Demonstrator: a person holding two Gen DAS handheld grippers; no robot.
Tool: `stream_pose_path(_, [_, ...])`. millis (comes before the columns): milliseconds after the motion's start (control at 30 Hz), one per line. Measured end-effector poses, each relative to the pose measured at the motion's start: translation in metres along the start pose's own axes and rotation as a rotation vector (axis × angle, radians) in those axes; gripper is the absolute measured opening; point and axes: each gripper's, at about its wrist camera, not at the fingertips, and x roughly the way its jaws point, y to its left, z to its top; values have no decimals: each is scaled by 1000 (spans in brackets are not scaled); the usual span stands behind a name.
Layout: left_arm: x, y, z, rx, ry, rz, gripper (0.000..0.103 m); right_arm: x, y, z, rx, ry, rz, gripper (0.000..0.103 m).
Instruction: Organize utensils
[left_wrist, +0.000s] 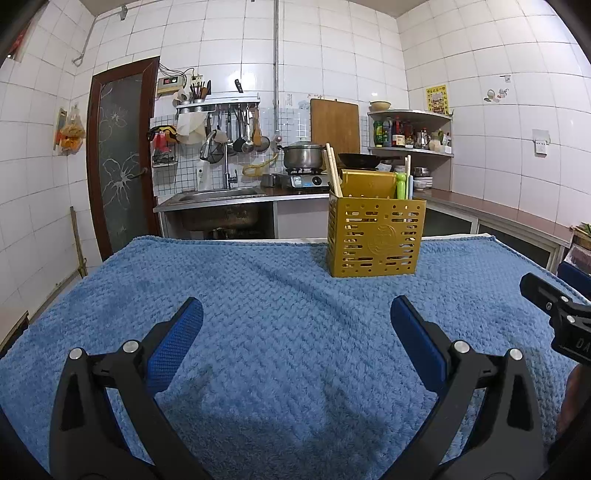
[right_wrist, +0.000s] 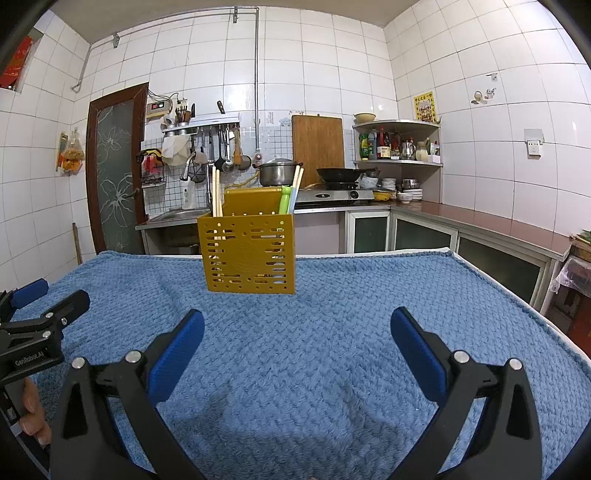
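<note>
Left claw (left_wrist: 295, 317) and right claw (right_wrist: 297, 326), both wide open and empty, facing the gold utensil holder (left_wrist: 375, 236) on the blue-towelled bench (left_wrist: 258, 295)

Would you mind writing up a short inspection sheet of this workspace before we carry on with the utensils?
Surface: blue textured cloth covers the table; rumpled, nothing loose on it.
Job's things: yellow perforated utensil holder stands upright on the cloth's far side; wooden chopsticks in its left end, green utensil and more sticks in its right end.
Clutter: nothing seen on the cloth.
Grippers: left gripper and right gripper both open, empty, low over the cloth, short of the holder.
Cables: nothing seen on the table; wires by the wall box.
Surroundings: tiled kitchen; sink, pot, wok, cutting board, corner shelf.
</note>
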Motion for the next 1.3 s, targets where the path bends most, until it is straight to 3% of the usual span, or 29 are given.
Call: stream_pose_path(1300, [0, -2, -1, 9, -6, -7, 98, 0, 1, 0, -1, -1, 0, 99])
